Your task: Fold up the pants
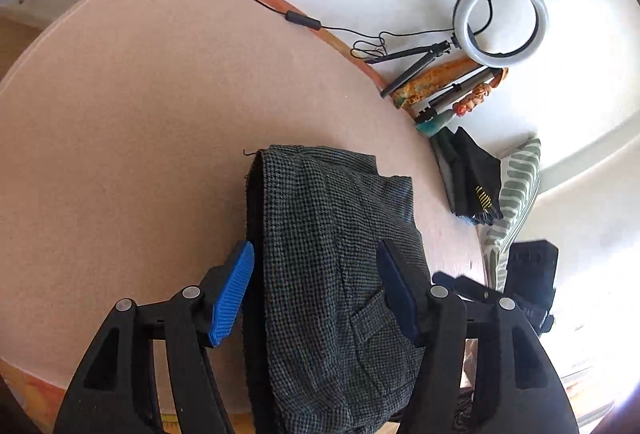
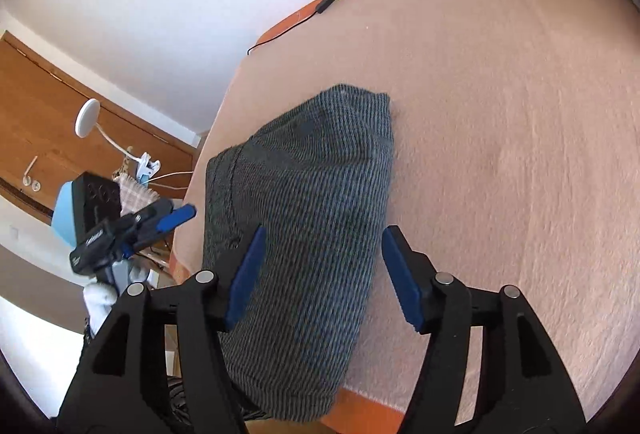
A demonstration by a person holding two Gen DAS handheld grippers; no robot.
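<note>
The grey checked pants [image 1: 332, 254] lie folded into a narrow stack on the pink blanket [image 1: 140, 113], and the stack's near end hangs over the front edge. My left gripper [image 1: 316, 262] is open, its blue pads [image 1: 232, 298] standing to either side of the stack without pressing it. In the right wrist view the same pants [image 2: 304, 213] sit under my right gripper [image 2: 325, 238], which is open with a gap between each pad [image 2: 400, 282] and the cloth. The left gripper [image 2: 176, 215] shows at the left of that view, held by a white-gloved hand [image 2: 100, 302].
A ring light [image 1: 500, 15] on a small tripod and a black cable [image 1: 304, 19] lie along the far edge. Dark folded clothes [image 1: 472, 177] and a striped cushion [image 1: 516, 193] sit at the right. A clip lamp [image 2: 88, 117] and a wooden door [image 2: 40, 105] stand beyond the left edge.
</note>
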